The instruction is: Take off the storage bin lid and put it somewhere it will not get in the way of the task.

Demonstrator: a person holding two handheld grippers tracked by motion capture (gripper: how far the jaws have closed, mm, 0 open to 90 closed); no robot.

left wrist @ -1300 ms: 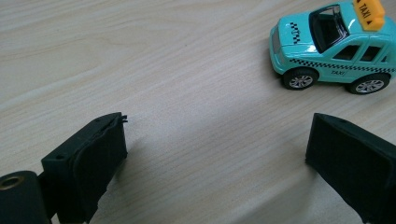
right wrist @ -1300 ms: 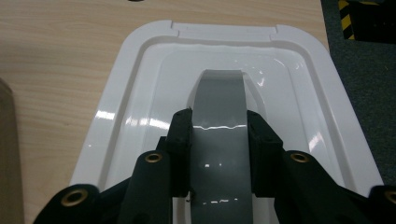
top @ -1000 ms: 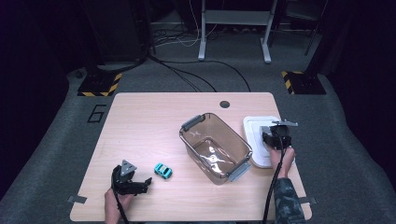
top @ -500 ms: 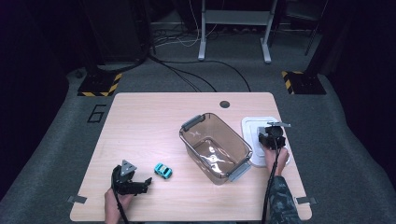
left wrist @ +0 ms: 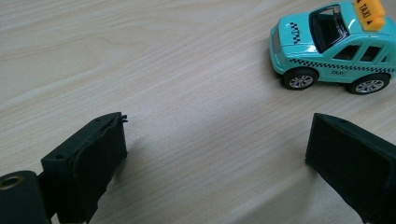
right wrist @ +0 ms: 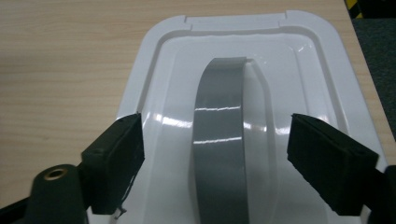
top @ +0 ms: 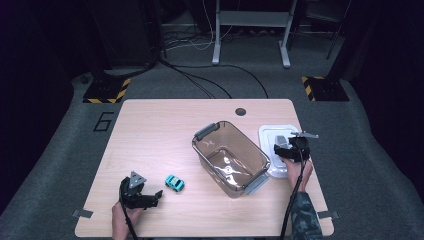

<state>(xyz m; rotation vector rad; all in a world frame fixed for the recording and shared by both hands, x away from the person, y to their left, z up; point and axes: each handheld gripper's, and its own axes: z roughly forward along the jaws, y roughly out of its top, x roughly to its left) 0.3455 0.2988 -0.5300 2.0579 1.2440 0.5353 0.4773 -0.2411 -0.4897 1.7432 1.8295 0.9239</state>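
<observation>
White lid (right wrist: 261, 84) by the table's (top: 150, 130) right edge sits under the right gripper's (right wrist: 215, 154) just-opened jaws astride its grey handle (right wrist: 219, 140), ready to pinch; left gripper (left wrist: 215, 158) gapes empty.

The table (top: 150, 130) is brightly lit; the floor around it lies dark. Glare streaks the white lid (right wrist: 299, 70). Near jaws look soft.

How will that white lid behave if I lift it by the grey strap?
The white lid looks thin and glossy, so probably light and slightly flexible. The grey strap arches softly; it may buckle between the right gripper pads. Lifted there, the lid could tilt.
</observation>
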